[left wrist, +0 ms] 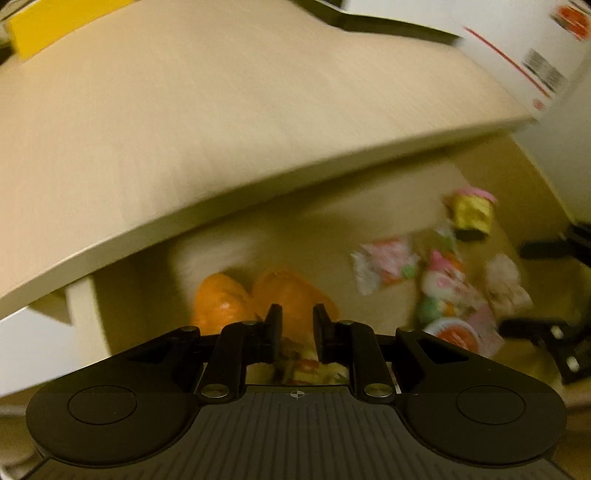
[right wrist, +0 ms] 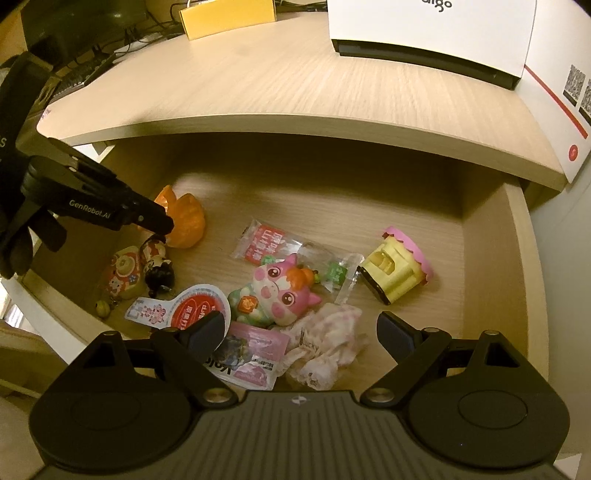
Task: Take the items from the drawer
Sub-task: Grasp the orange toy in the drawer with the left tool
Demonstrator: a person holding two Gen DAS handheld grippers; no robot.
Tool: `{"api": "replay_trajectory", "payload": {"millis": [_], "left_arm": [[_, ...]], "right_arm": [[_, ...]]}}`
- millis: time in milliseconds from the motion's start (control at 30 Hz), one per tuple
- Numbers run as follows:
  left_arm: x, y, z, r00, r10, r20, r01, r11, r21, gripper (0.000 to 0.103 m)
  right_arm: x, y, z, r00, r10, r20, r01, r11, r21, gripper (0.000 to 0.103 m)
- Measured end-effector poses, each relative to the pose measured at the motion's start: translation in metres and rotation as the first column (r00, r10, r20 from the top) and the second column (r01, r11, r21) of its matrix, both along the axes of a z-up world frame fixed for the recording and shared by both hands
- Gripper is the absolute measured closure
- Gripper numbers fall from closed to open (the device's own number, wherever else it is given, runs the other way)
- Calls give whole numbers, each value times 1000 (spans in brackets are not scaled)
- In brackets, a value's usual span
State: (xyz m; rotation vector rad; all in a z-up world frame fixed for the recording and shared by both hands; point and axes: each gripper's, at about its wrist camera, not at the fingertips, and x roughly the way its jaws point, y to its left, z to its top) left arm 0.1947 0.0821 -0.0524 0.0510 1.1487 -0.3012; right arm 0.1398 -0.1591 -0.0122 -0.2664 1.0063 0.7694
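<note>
Light wood desk (right wrist: 258, 81), white box (right wrist: 436, 33), yellow box (right wrist: 229, 18), warm dim light

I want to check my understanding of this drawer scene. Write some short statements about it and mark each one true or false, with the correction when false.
1. The drawer is open. True.
2. The right gripper is shut on the pink cat toy. False: its jaws stand wide open, holding nothing.
3. The yellow toy with a pink frill lies apart from the cat toy. True.
4. The orange piece sits on the desk top. False: it lies inside the drawer.
</note>
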Motion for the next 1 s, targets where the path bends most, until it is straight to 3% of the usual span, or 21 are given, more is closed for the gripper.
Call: {"api": "replay_trajectory", "payload": {"millis": [67, 233, 533, 767, 867, 967, 1000], "left_arm": [[4, 6, -2, 998, 58, -24, -58, 998, 5, 84], [7, 10, -10, 993, 59, -105, -63, 998, -27, 83], [20, 1, -21, 990, 93, -101, -92, 996, 22, 84], [32, -13, -31, 998, 3, -59, -6, 999, -52, 86], [39, -18, -29, 996, -29, -81, 24, 997, -67, 90], [35, -23, -26, 993, -86, -84, 77, 992, -103, 94], [31, -25, -24, 990, -114, -78, 106, 989, -107, 96]], "right_arm": [[0, 0, 0, 1000, 1, -1, -1, 1000, 1, 12], [0, 0, 0, 1000, -1, 0, 1, 1000, 6, 12], [1, -1, -1, 1000, -2, -2, 2, 1000, 9, 12], [1, -1, 1, 1000, -20, -5, 20, 1000, -1, 12], [1, 5, 9, 998, -21, 54, 23, 999, -32, 12], [2, 20, 17, 984, 73, 164, -55, 992, -112, 13], [2, 26, 16, 974, 119, 194, -89, 984, -157, 18]]}}
